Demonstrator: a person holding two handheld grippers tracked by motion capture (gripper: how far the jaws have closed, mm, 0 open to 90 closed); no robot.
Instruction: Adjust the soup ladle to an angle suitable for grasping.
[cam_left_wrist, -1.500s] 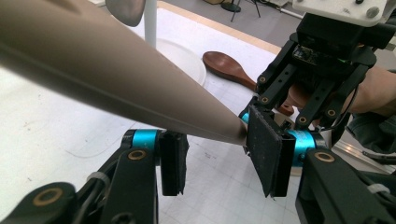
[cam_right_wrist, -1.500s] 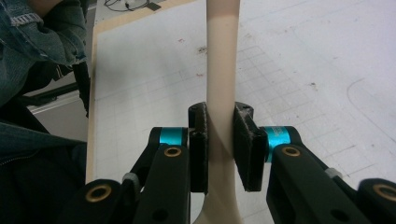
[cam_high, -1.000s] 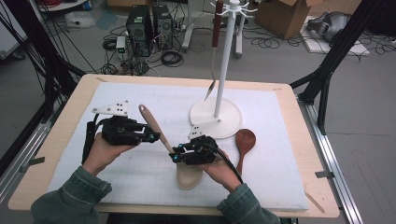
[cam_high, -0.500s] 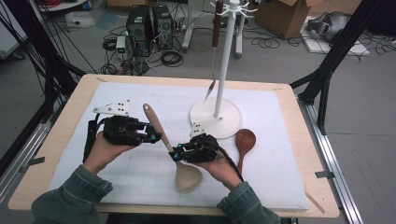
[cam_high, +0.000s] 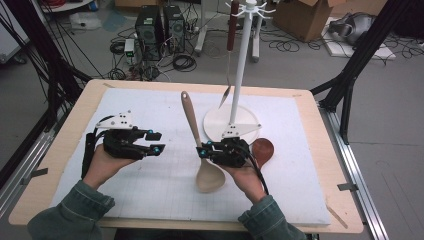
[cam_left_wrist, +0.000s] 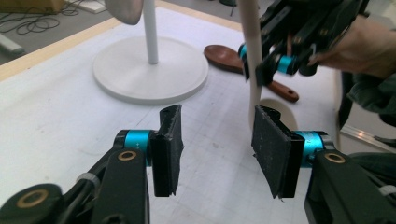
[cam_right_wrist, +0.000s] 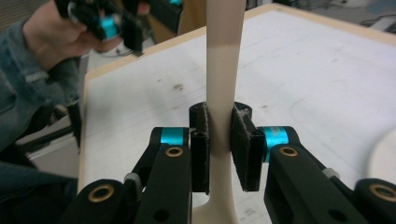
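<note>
Pale wood: your right gripper (cam_high: 204, 151) has its fingers clamped on the spoon (cam_high: 196, 134) at the neck just above the bowl, which rests on the worktop (cam_high: 150, 192). Its handle points up and away, toward the rack (cam_high: 239, 65). Your left gripper (cam_high: 156, 142), just left, has been opening; nothing sits between its fingers.

My sleeves (cam_high: 80, 212) are blue-green denim; each black tool (cam_high: 156, 142) has cyan collars, brass pivot screws, dark ribbed pads, a black cable and grey plate.
</note>
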